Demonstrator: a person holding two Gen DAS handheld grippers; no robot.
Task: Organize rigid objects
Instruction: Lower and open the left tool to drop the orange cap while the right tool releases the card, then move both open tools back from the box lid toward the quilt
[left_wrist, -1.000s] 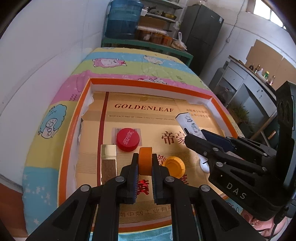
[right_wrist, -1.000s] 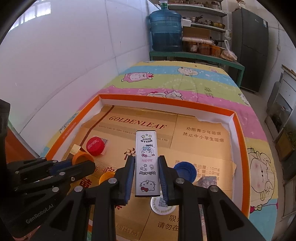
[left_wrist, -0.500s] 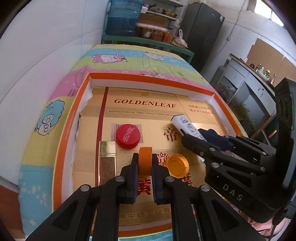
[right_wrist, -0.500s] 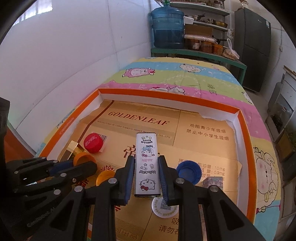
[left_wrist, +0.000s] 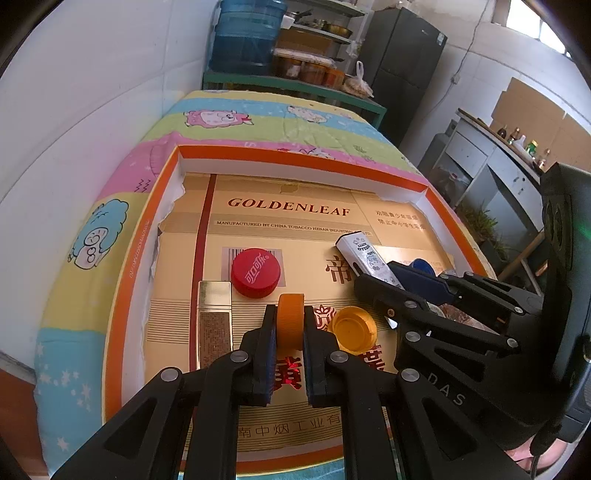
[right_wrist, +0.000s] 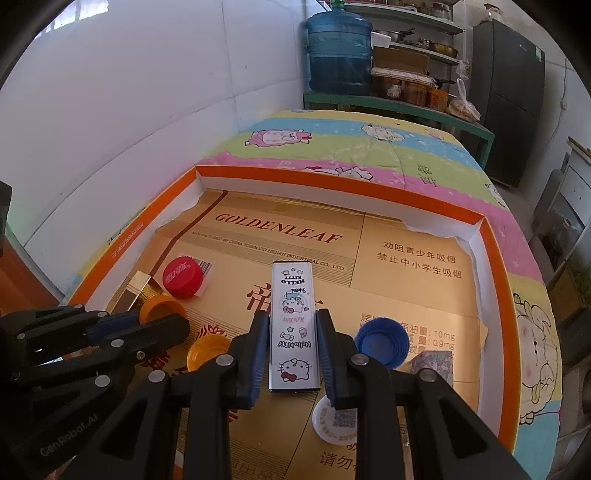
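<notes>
Left hand-held gripper (left_wrist: 290, 332) clamps the orange cap (left_wrist: 290, 319) on edge, right hand-held gripper (right_wrist: 293, 350) grips the Hello Kitty lighter (right_wrist: 294, 328) lengthwise, both above the tray (right_wrist: 332, 186), probably for sorted placement.

Both cams ride on the grippers, looking forward along the fingers and tilted down, close over the orange-rimmed tray (left_wrist: 122, 295) (right_wrist: 495, 258). The left wrist view sits at the tray's near-left side, with the right gripper (left_wrist: 373, 280) poking in from its right edge. The right wrist view sits further right and catches the left gripper (right_wrist: 173, 314) at its left edge. Shared: the GOLDENLEAF cardboard (left_wrist: 288, 212) (right_wrist: 277, 232), the red cap (left_wrist: 255, 272) (right_wrist: 183, 277) and the water jug (left_wrist: 245, 35) (right_wrist: 339, 51) at the back.
</notes>
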